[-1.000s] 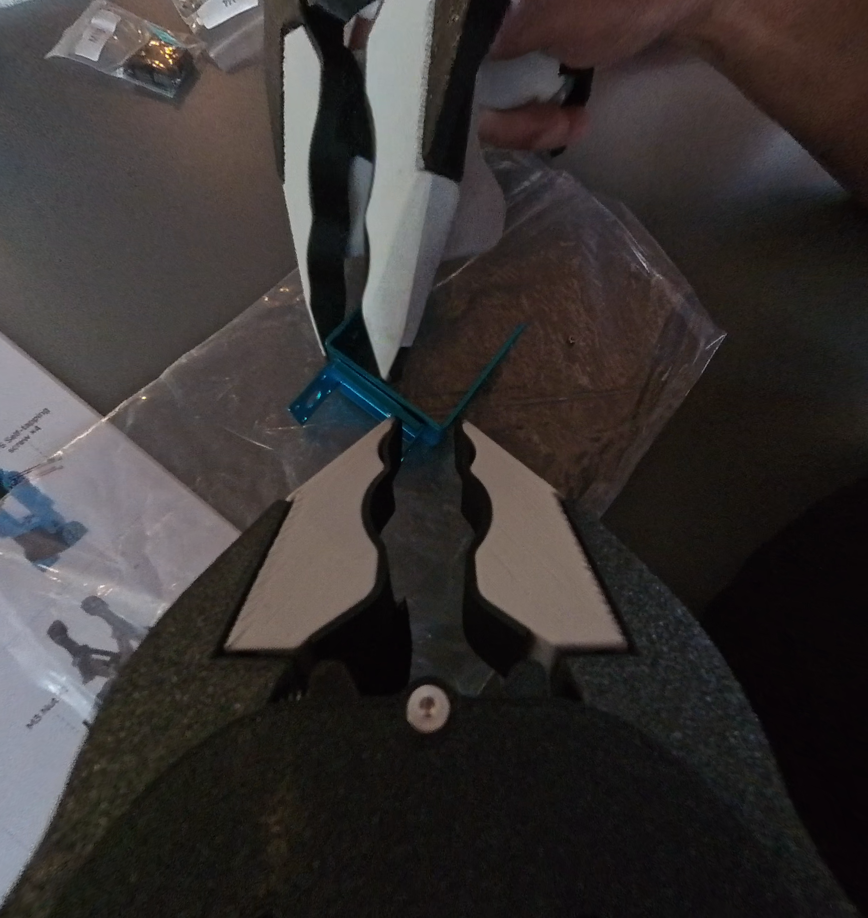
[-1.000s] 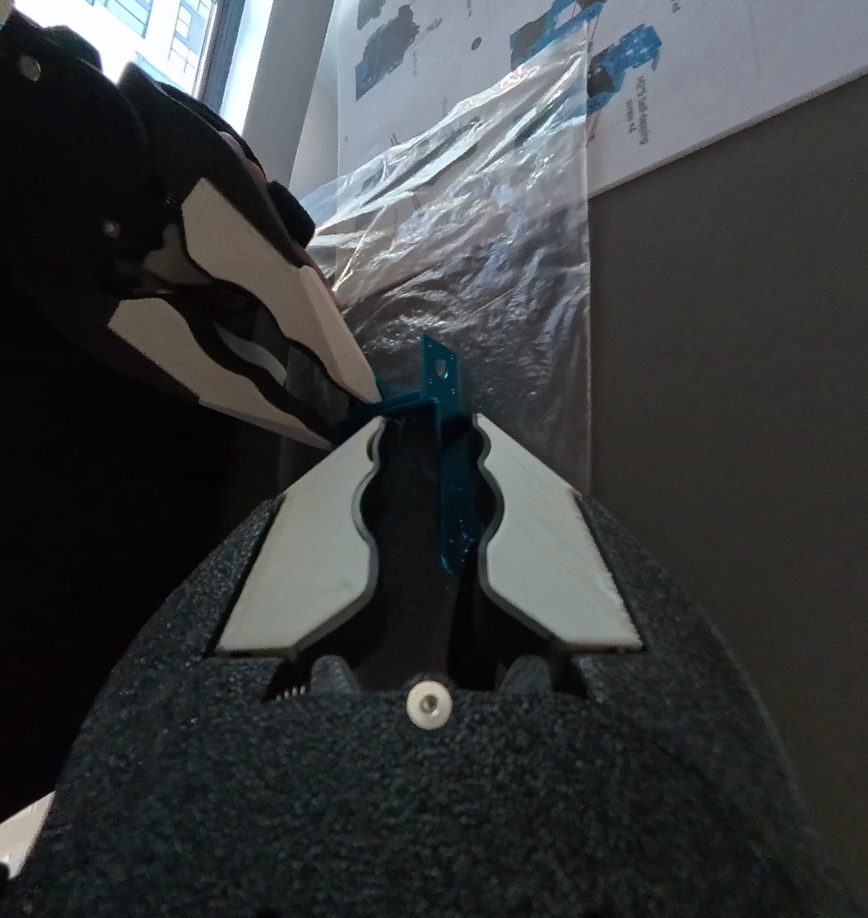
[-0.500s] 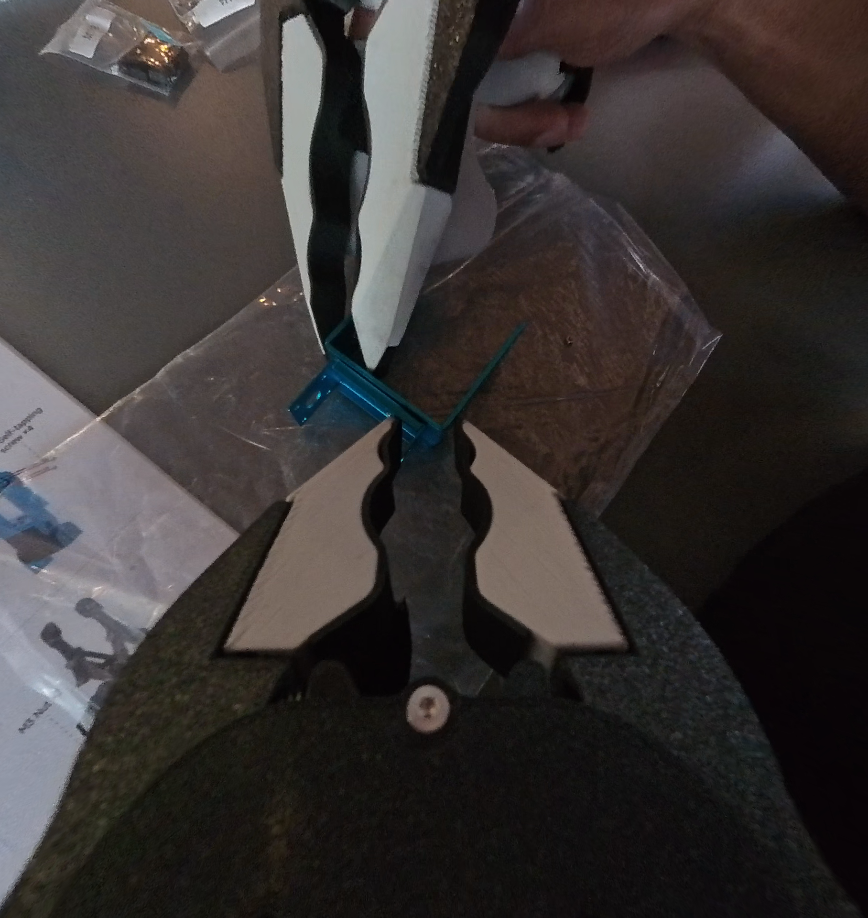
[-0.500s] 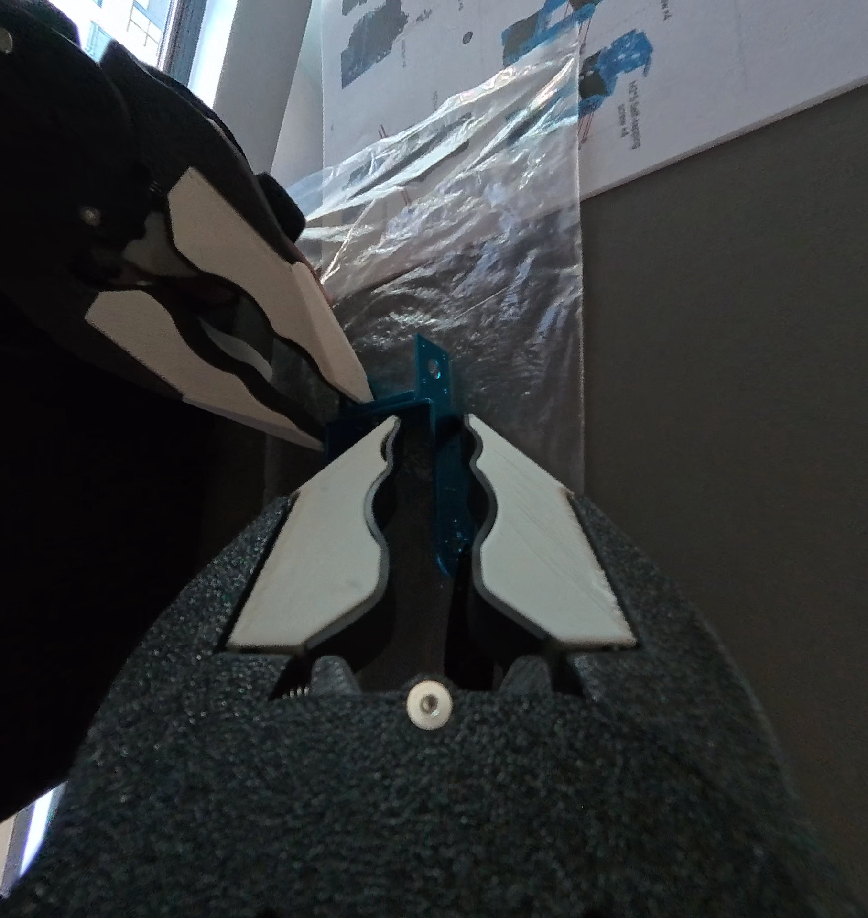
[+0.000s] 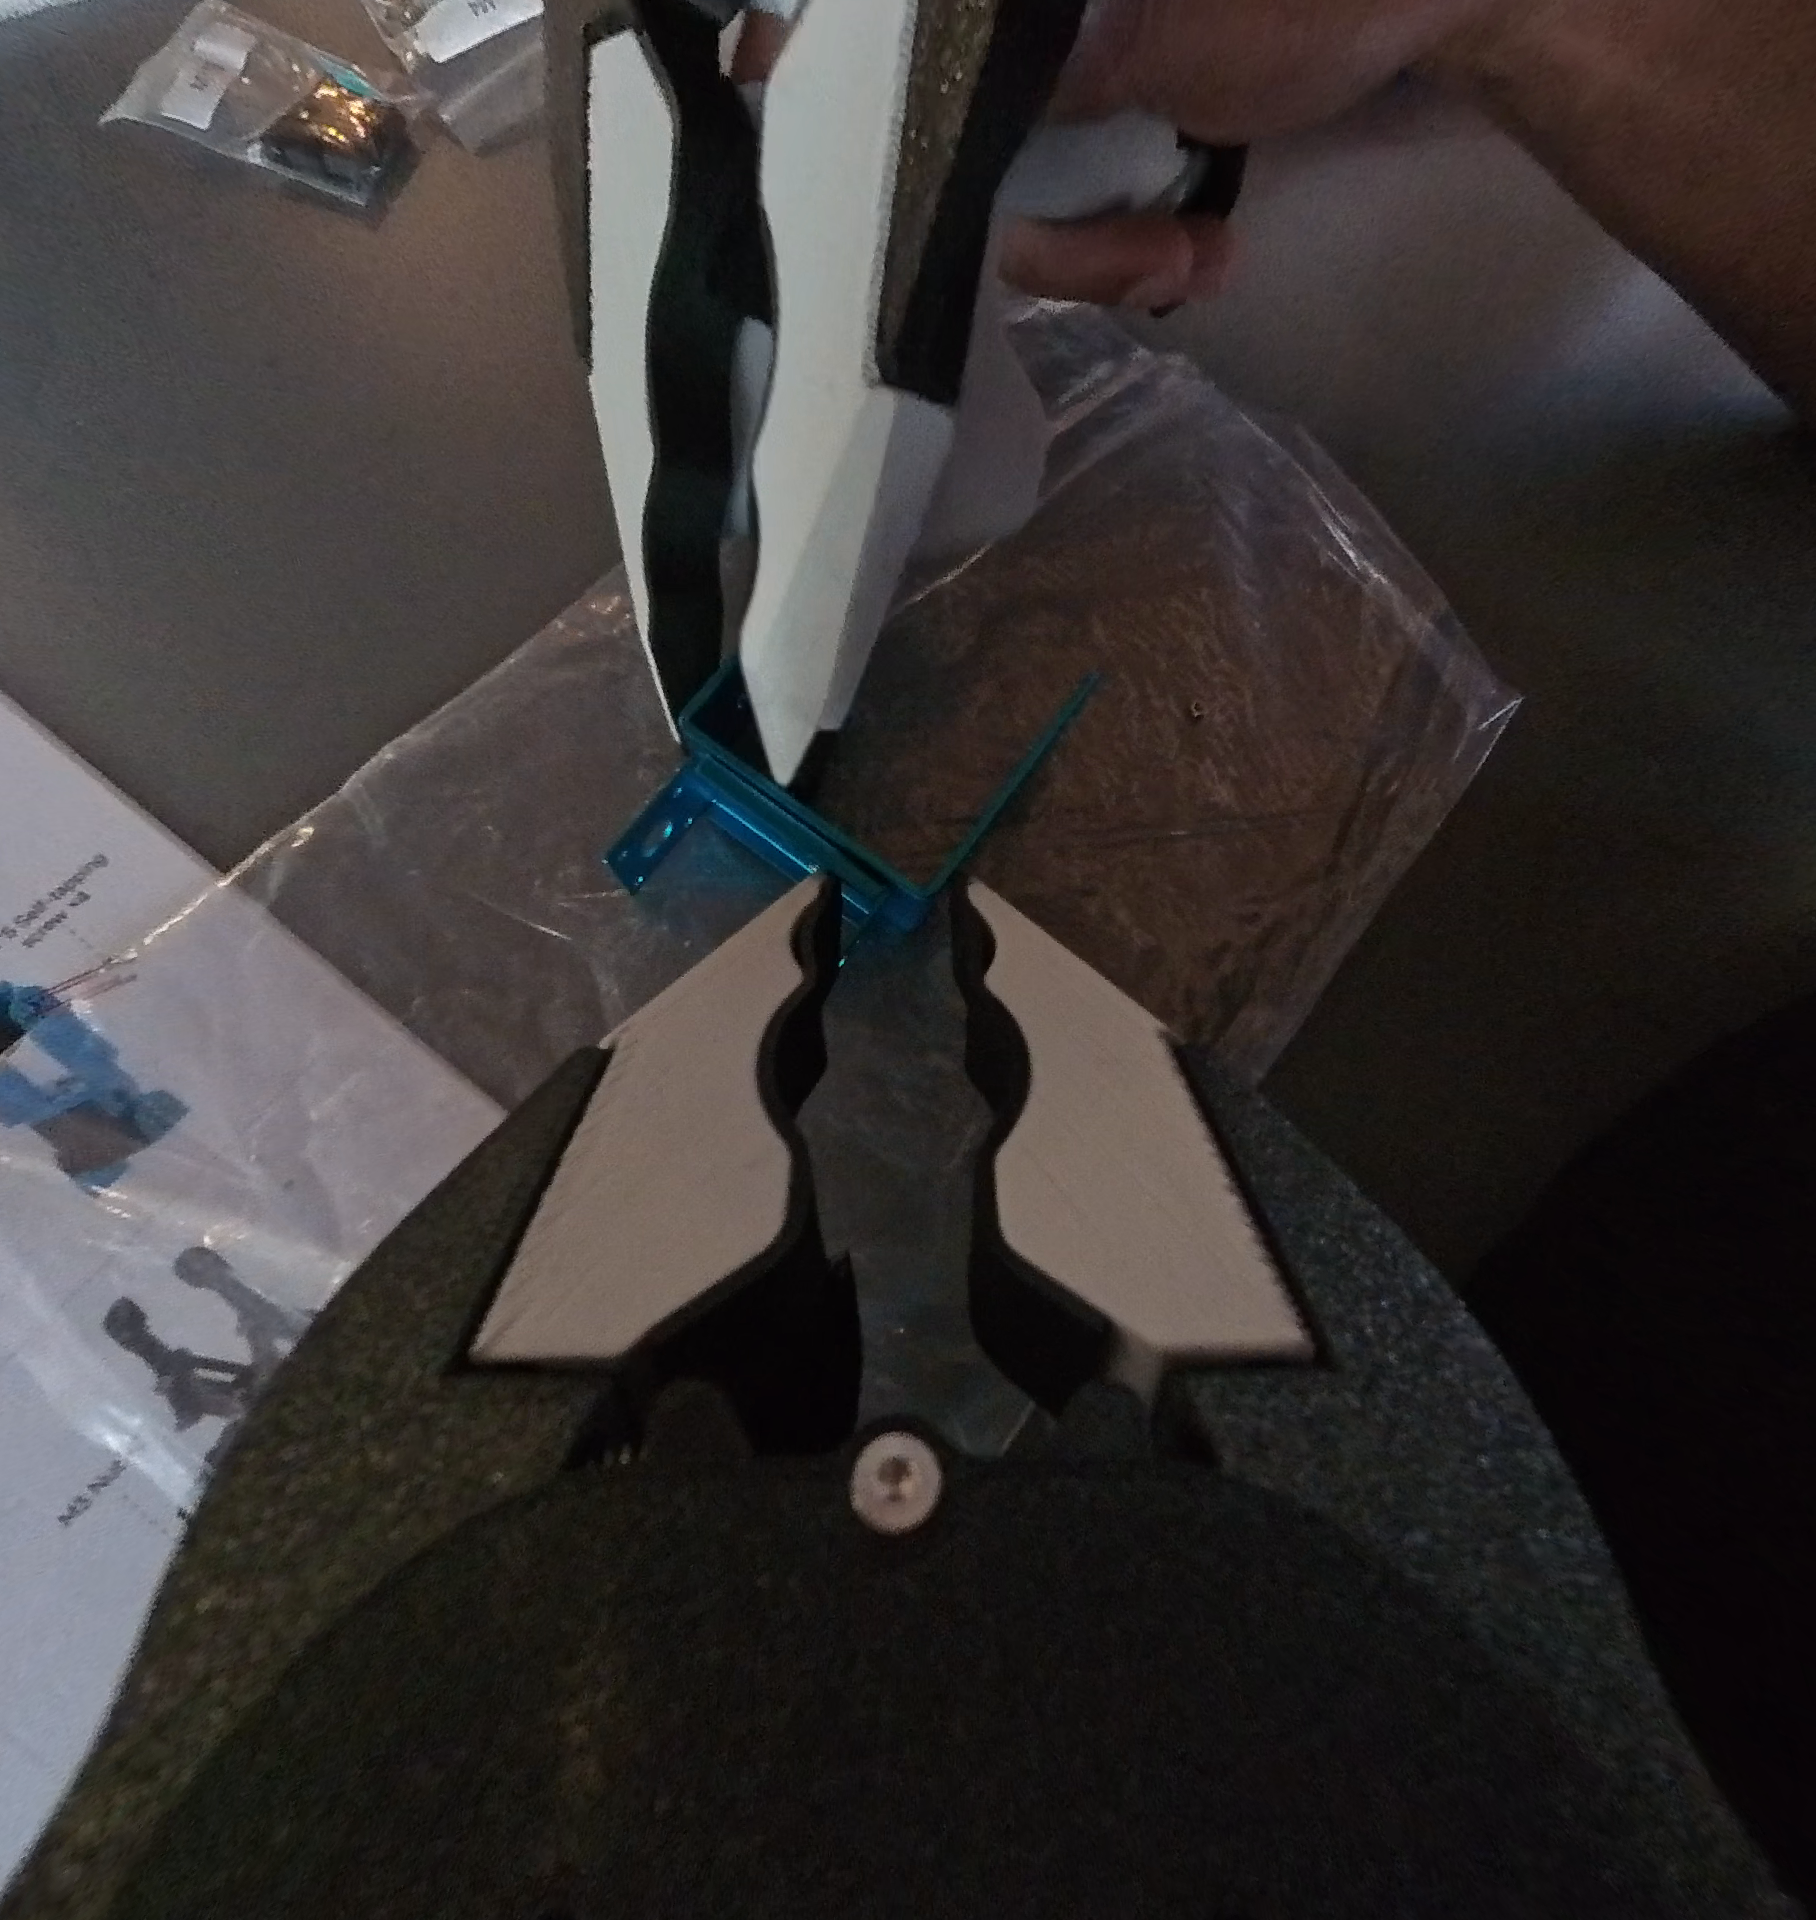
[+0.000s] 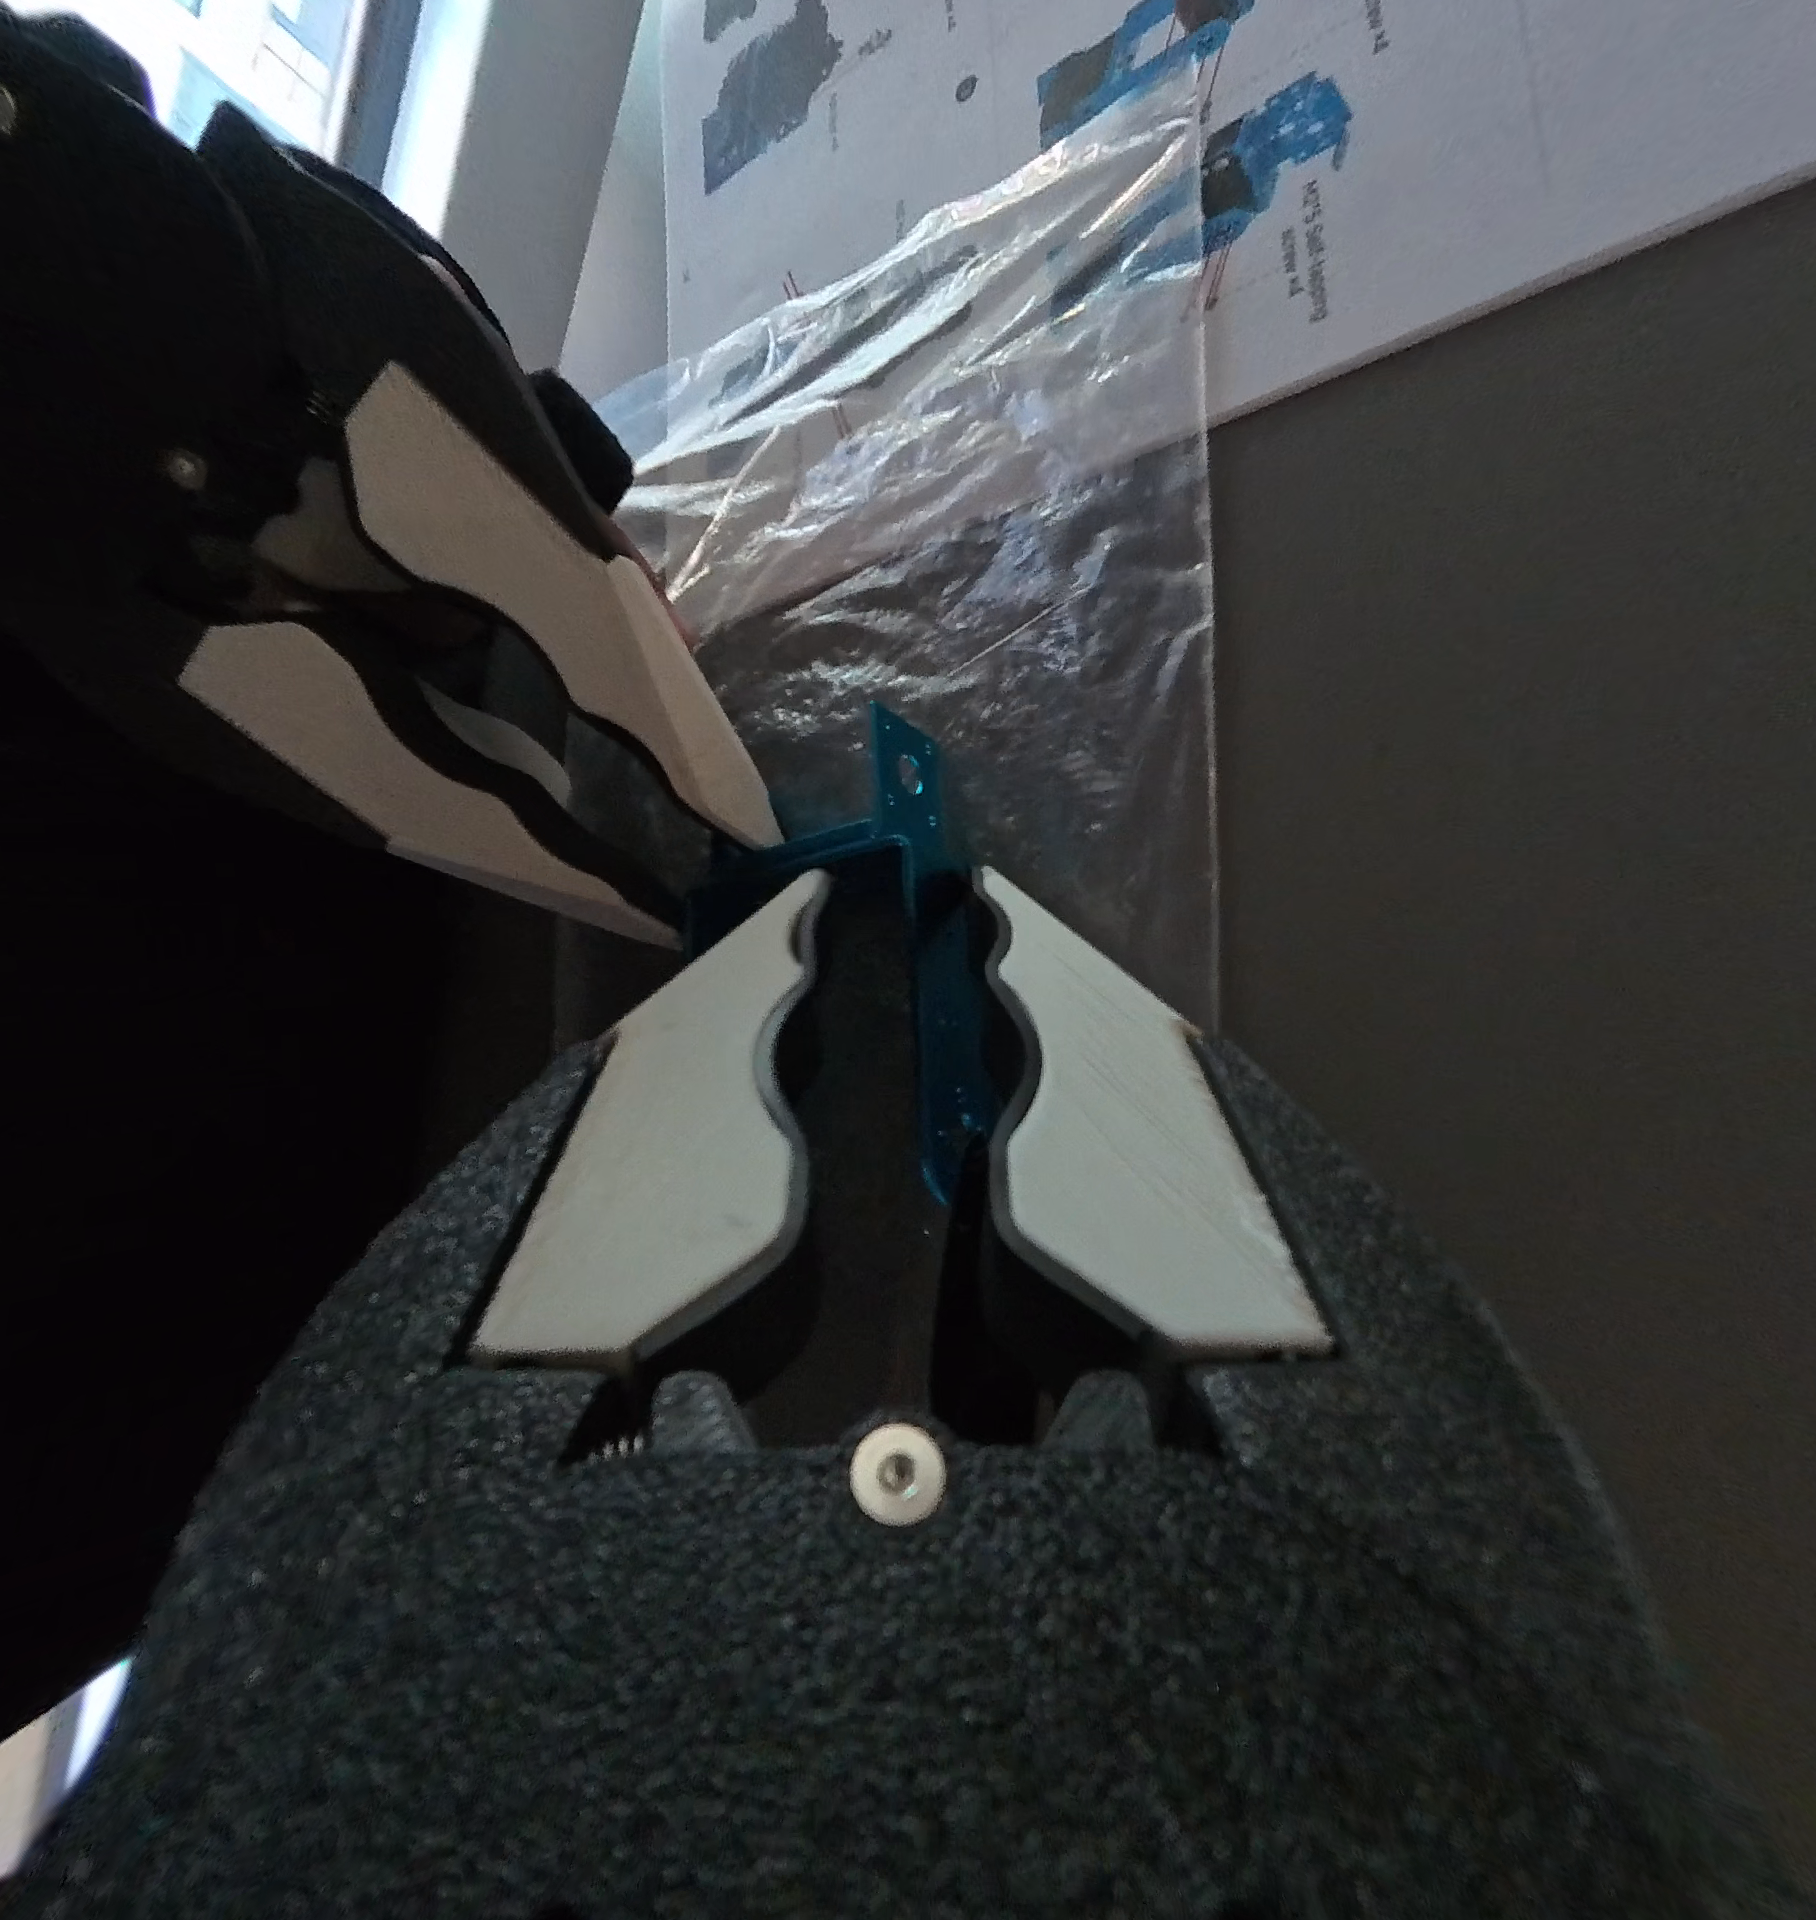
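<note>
At frame centre, over a clear plastic bag [image 5: 1143,790] on the tabletop [image 5: 260,436], my left gripper [image 5: 888,914] and right gripper [image 6: 899,883] each clamp one end of the blue metal bracket [image 5: 779,821]; I judge steady, matched pressure keeps it level.

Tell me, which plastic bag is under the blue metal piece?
The big clear bag, spread flat in the middle, lies under the blue bracket. The small bags sit far off at the table's far left, well apart from it.
</note>
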The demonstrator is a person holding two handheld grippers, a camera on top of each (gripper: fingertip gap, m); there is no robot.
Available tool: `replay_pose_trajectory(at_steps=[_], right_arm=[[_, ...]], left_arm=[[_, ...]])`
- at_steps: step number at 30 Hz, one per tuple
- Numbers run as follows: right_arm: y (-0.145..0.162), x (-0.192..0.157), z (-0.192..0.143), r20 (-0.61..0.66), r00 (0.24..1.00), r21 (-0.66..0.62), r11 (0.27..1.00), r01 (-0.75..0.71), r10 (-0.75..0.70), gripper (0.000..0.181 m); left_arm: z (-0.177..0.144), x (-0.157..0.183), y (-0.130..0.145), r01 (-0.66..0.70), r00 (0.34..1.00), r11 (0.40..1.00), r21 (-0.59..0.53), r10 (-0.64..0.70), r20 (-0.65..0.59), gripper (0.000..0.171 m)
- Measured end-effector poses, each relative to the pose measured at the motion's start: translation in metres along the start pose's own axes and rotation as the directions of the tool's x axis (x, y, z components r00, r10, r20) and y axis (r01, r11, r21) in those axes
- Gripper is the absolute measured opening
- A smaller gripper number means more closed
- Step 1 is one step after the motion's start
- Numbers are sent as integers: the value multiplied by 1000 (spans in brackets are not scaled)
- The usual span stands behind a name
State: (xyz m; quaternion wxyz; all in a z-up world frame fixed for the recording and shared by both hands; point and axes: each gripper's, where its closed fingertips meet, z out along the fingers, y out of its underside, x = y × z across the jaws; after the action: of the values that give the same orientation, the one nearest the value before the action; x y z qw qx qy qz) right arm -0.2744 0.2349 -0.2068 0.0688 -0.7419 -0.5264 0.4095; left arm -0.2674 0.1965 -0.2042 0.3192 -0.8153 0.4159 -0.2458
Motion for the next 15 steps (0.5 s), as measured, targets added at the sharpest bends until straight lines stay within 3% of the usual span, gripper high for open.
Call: replay_pose_trajectory(at_steps=[1,4,8,15], right_arm=[[0,6,-1,-17,1000,5,1000,-18,18,12],[1,4,0,26,999,17,999,-38,37,14],[2,-7,-2,80,996,6,1000,-26,25,34],[1,-1,1,-5,999,-65,997,38,-38,29]], left_arm=[[0,1,0,1,1000,1000,-1,-1,-4,20],[0,1,0,-4,1000,1000,-3,4,-2,20],[0,1,0,-2,1000,1000,-3,2,-5,20],[0,0,0,-24,1000,1000,-20,24,9,20]])
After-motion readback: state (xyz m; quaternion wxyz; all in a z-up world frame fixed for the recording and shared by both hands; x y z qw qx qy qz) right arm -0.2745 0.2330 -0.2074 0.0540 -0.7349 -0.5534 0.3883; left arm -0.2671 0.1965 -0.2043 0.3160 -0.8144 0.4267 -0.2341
